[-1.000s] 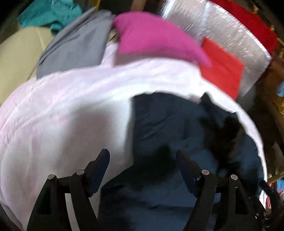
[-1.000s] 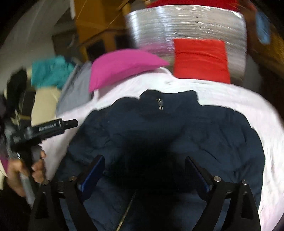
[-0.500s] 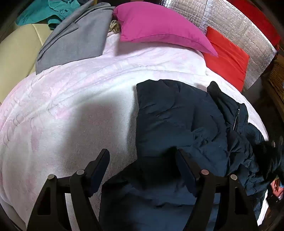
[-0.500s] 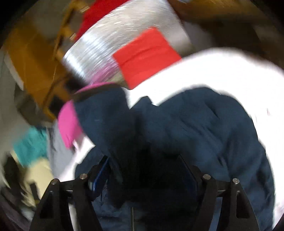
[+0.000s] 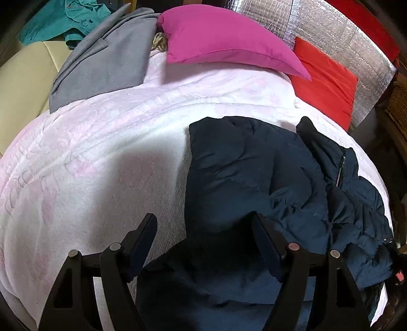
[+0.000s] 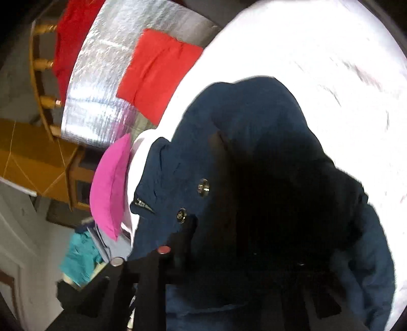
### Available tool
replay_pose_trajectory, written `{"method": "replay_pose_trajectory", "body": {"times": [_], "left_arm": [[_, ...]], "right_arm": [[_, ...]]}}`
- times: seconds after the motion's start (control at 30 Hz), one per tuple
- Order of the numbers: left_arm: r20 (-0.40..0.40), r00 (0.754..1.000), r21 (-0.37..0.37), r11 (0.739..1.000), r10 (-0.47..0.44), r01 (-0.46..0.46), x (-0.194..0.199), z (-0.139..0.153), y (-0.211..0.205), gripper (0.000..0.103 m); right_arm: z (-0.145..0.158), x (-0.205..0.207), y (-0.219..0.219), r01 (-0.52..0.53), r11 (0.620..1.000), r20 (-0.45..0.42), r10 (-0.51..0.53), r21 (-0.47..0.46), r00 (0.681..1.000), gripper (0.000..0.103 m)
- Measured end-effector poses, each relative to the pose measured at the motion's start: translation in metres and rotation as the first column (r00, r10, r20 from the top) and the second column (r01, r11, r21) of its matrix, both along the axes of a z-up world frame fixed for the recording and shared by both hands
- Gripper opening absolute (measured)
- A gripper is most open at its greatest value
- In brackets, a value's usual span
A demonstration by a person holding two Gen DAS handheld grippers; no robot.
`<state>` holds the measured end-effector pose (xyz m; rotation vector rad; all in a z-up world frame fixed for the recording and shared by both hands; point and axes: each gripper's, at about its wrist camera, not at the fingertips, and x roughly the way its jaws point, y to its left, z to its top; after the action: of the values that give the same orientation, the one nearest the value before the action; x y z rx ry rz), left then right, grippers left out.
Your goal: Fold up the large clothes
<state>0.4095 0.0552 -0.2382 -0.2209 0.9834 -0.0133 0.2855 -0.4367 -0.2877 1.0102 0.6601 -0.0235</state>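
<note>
A dark navy puffer jacket [image 5: 254, 178] lies on a pale pink bed cover [image 5: 101, 157], its right half folded and bunched, with a zipper showing on the right. My left gripper [image 5: 204, 239] is open and empty, hovering over the jacket's lower left edge. In the right wrist view the jacket [image 6: 229, 142] fills the frame close up, with two metal snaps showing. My right gripper [image 6: 223, 267] is buried in the dark fabric; its fingertips are hidden, and the cloth drapes over them.
A magenta pillow [image 5: 223, 40] and a red cushion [image 5: 325, 81] lie at the head of the bed against a silver foil panel [image 5: 330, 28]. A grey garment [image 5: 106, 61] and a teal one [image 5: 58, 20] lie at the far left.
The right gripper swung and tilted hard, carrying part of the jacket over to the side. The left gripper stayed open in place; the jacket's right half became folded and bunched.
</note>
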Motion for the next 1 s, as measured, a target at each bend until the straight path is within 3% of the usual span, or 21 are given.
{"method": "replay_pose_trajectory", "body": {"times": [0.07,0.13,0.17,0.2,0.3,0.33,0.37,0.4,0.47,0.6,0.7,0.8,0.83,0.9,0.93,1.0], "left_arm": [[0.003,1.000,0.013,1.000,-0.001,0.001,0.000,0.001,-0.001,0.077],[0.001,1.000,0.011,1.000,-0.003,0.003,0.002,0.002,0.001,0.077],[0.004,1.000,0.002,1.000,-0.002,0.002,0.002,0.004,0.003,0.077],[0.011,1.000,-0.008,1.000,0.001,-0.001,0.002,0.007,0.006,0.077],[0.029,0.999,-0.053,0.998,0.015,-0.013,0.002,0.014,0.019,0.079],[0.025,1.000,-0.083,0.996,0.016,-0.014,0.003,0.014,0.025,0.079],[0.022,1.000,-0.115,0.993,0.019,-0.016,0.004,0.013,0.030,0.079],[0.016,1.000,-0.161,0.987,0.024,-0.021,0.005,0.012,0.037,0.080],[-0.001,1.000,-0.225,0.974,0.021,-0.021,0.008,0.006,0.043,0.080],[-0.079,0.996,-0.344,0.939,-0.044,0.014,0.019,-0.015,0.042,0.080],[-0.098,0.992,-0.369,0.929,-0.085,0.043,0.024,-0.025,0.032,0.080],[-0.075,0.991,-0.336,0.939,-0.108,0.077,0.024,-0.022,0.020,0.078],[-0.071,0.990,-0.338,0.937,-0.121,0.091,0.025,-0.022,0.016,0.069],[-0.074,0.989,-0.321,0.942,-0.132,0.101,0.027,-0.024,0.009,0.065],[-0.063,0.989,-0.301,0.948,-0.131,0.106,0.027,-0.025,0.007,0.060],[-0.050,0.990,-0.280,0.953,-0.135,0.116,0.029,-0.025,0.003,0.055]], "right_arm": [[0.016,-0.002,0.007,-0.002,0.987,0.009,0.003,-0.162,1.000,0.021],[0.015,0.010,0.013,-0.055,0.967,-0.079,0.036,-0.250,0.996,0.021],[0.014,0.013,0.013,-0.085,0.963,-0.119,0.056,-0.255,0.991,0.022],[0.017,0.010,0.010,-0.094,0.969,-0.104,0.072,-0.229,0.992,0.022],[0.038,-0.007,-0.010,-0.023,0.981,0.029,0.029,-0.195,0.999,0.031],[0.041,-0.013,-0.016,0.009,0.981,0.050,0.001,-0.195,0.999,0.055],[0.043,-0.021,-0.025,0.053,0.980,0.064,-0.041,-0.193,0.997,0.093],[0.044,-0.028,-0.038,0.098,0.979,0.082,-0.084,-0.179,0.993,0.103],[0.035,-0.031,-0.056,0.098,0.987,0.081,-0.088,-0.129,0.993,0.103],[-0.008,-0.012,-0.085,0.048,0.997,-0.004,-0.048,0.053,0.999,0.103],[-0.025,0.003,-0.086,-0.037,0.992,-0.011,0.039,0.123,0.999,0.103],[-0.021,0.025,-0.063,-0.162,0.982,0.026,0.161,0.098,0.987,0.103],[-0.021,0.030,-0.058,-0.189,0.977,0.025,0.188,0.094,0.982,0.103],[-0.019,0.041,-0.038,-0.224,0.974,-0.025,0.223,-0.025,0.974,0.102],[-0.019,0.046,-0.030,-0.233,0.970,-0.039,0.231,-0.067,0.972,0.099],[-0.013,0.052,-0.015,-0.259,0.950,-0.093,0.246,-0.176,0.965,0.076]]}}
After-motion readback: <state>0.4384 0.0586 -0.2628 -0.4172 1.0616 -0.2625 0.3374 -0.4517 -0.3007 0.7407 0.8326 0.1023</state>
